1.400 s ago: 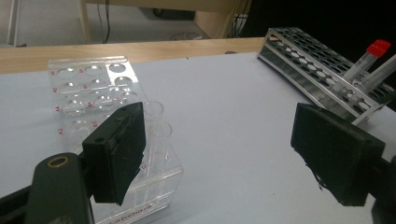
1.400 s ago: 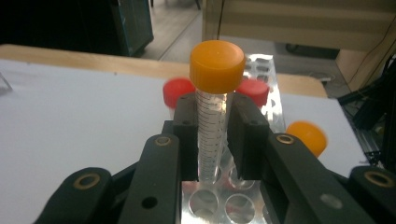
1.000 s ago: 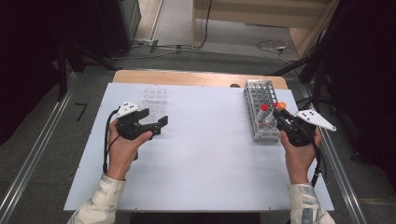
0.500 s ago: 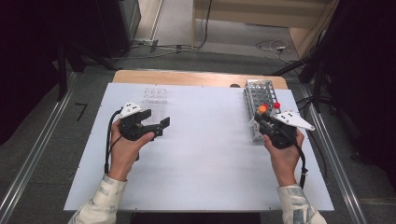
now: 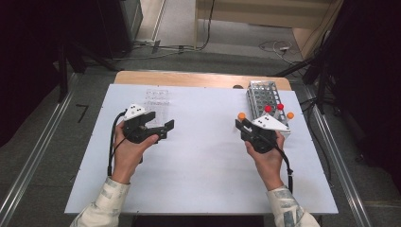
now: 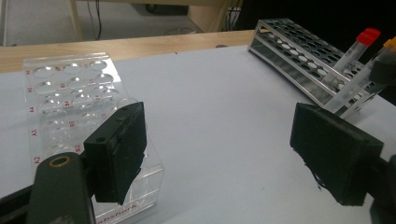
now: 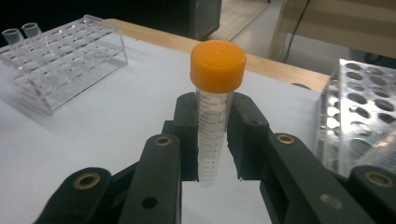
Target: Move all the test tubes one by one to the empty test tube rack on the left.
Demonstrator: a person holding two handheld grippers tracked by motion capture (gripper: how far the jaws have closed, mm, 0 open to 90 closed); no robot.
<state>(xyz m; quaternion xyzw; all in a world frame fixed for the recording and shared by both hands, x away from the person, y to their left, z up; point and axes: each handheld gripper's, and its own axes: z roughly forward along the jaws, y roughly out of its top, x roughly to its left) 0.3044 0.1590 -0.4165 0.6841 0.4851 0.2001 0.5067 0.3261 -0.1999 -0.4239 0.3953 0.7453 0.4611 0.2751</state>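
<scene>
Step in hand: judged a transfer; the right gripper [image 5: 243, 124] carries an orange-capped tube [image 7: 214, 116] away from the metal tube rack [image 5: 265, 97], out over the open middle of the desk [image 5: 203, 165]
Right fingers: clenched on the tube's graduated wall just under the cap, one finger [image 7: 187, 135] on each side; the tube stands upright between them, its tip clear of the desk
Left gripper [image 5: 161, 128]: hangs near the clear plastic rack [image 5: 157, 100], fingers [image 6: 116, 149] released and spread wide, nothing between them
Where the tube is: in the high view its orange cap [image 5: 241, 115] sits just beside the metal rack's near left corner, well apart from the clear rack
Next move, as a judgement: the tube looks bound for the clear rack at the far left; that calls for carrying it across the desk, keeping it upright, lining its tip over one well and lowering it before the grip loosens; the left gripper could steady the light plastic rack, which may slide
Risk: the wells are close together, so a tilted tube could catch a rim
Count, racks: two, one metal and one clear
Count, capped tubes: four in the high view, namely two red-capped [image 5: 268, 108] and one orange-capped [image 5: 290, 115] at the metal rack, plus the one held
Count, open tubes: two small uncapped ones [image 7: 21, 33] at the far corner of the clear rack in the right gripper view
Count, grippers: two, one in each hand
</scene>
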